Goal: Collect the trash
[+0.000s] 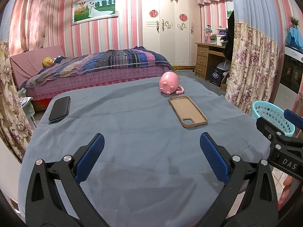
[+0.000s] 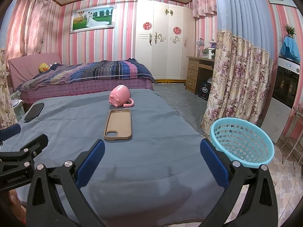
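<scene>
A table under a blue-grey cloth (image 1: 132, 132) (image 2: 151, 160) carries a tan phone case (image 1: 187, 111) (image 2: 119, 124), a pink pig-shaped mug (image 1: 169, 83) (image 2: 119, 95) lying on its side, and a black phone (image 1: 60, 109) (image 2: 34, 112) at the far left. A turquoise plastic basket (image 2: 244, 145) (image 1: 272, 119) stands off the table's right edge, and I see nothing inside it. My left gripper (image 1: 151, 157) hovers open over the near cloth, holding nothing. My right gripper (image 2: 152, 160) is open too, its right finger beside the basket. No loose scrap shows on the cloth.
A bed (image 1: 98, 66) with a striped quilt lies behind the table. A white wardrobe (image 1: 166, 30), a wooden desk (image 1: 206, 56) and a floral curtain (image 2: 238, 83) stand to the right. A black oven (image 2: 287, 83) is at the far right above tiled floor (image 2: 284, 170).
</scene>
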